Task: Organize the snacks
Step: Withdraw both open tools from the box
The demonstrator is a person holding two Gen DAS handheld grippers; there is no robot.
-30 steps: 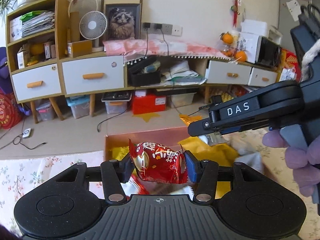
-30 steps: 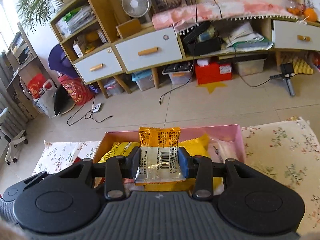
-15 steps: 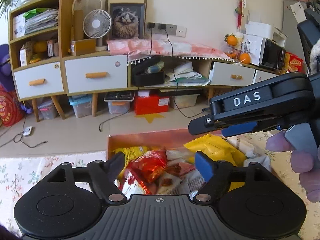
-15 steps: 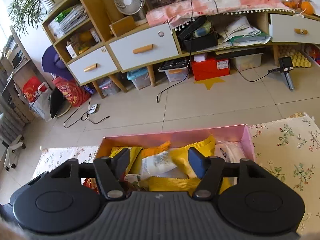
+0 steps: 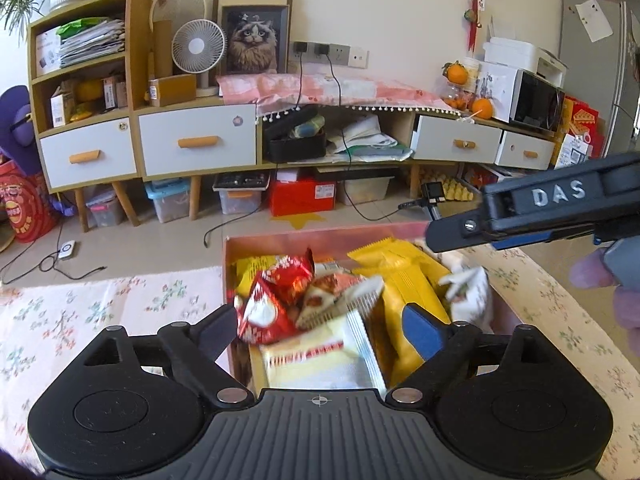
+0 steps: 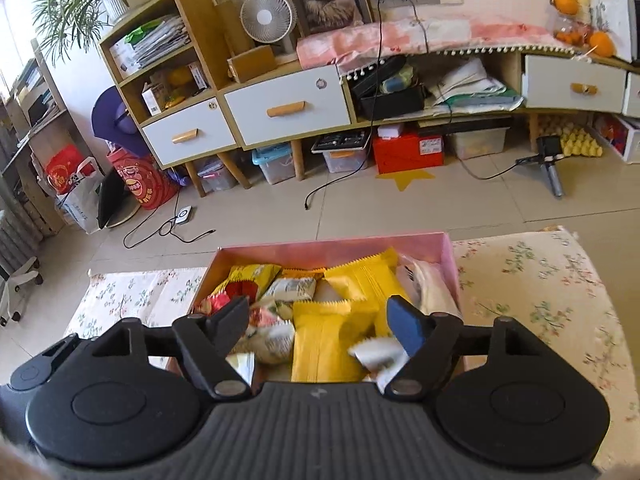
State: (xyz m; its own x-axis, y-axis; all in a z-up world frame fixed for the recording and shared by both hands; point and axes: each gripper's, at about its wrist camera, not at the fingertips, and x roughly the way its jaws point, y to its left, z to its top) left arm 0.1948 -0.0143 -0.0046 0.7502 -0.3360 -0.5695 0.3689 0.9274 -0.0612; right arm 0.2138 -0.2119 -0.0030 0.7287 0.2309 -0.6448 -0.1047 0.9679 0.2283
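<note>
Snacks (image 6: 332, 344) piled high in the pink box (image 6: 332, 248); left gripper (image 5: 320, 332) and right gripper (image 6: 320, 324) both spreading, holding nothing. Red packet (image 5: 276, 296) at 11 o'clock could slide out.

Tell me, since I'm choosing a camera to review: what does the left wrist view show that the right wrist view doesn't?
Only the left wrist view shows the other tool's arm marked DAS and the microwave. Only the right wrist view shows the red-and-white bag on the floor at left. Both show the pink box full of snack packets and open, empty tongs above it.
</note>
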